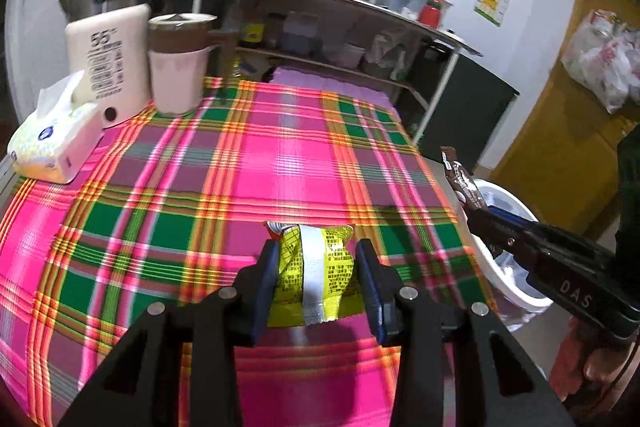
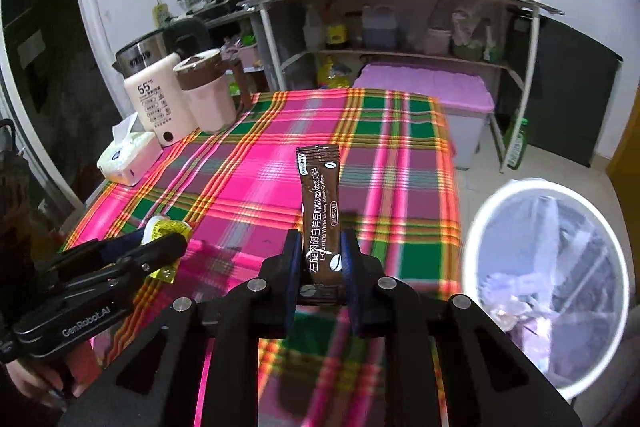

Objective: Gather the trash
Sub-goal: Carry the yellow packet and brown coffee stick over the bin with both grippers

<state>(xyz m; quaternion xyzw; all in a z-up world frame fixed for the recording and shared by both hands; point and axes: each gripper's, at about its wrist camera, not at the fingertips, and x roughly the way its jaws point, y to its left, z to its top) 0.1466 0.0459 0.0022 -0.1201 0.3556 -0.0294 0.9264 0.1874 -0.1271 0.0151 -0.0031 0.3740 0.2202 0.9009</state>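
Observation:
My left gripper point(image 1: 318, 253) is shut on a yellow snack packet point(image 1: 320, 275) and holds it above the pink plaid tablecloth point(image 1: 240, 163). My right gripper point(image 2: 320, 241) is shut on a brown coffee stick sachet point(image 2: 320, 203) that stands upright between the blue pads. From the left wrist view the right gripper point(image 1: 472, 211) shows at the right with the brown sachet point(image 1: 462, 179), over the rim of a white round trash bin point(image 1: 504, 283). In the right wrist view the left gripper point(image 2: 160, 239) with the yellow packet point(image 2: 168, 229) is at the left. The bin point(image 2: 548, 279), lined with a bag, stands on the floor at the right.
At the table's far left stand a tissue pack point(image 1: 56, 143), a cream kettle point(image 1: 108, 63) and a pink-and-brown mug point(image 1: 180, 63). Behind the table are a shelf unit point(image 2: 400, 27) with bottles and a purple-lidded box point(image 2: 428, 87). A hand point(image 2: 32, 383) grips the left tool.

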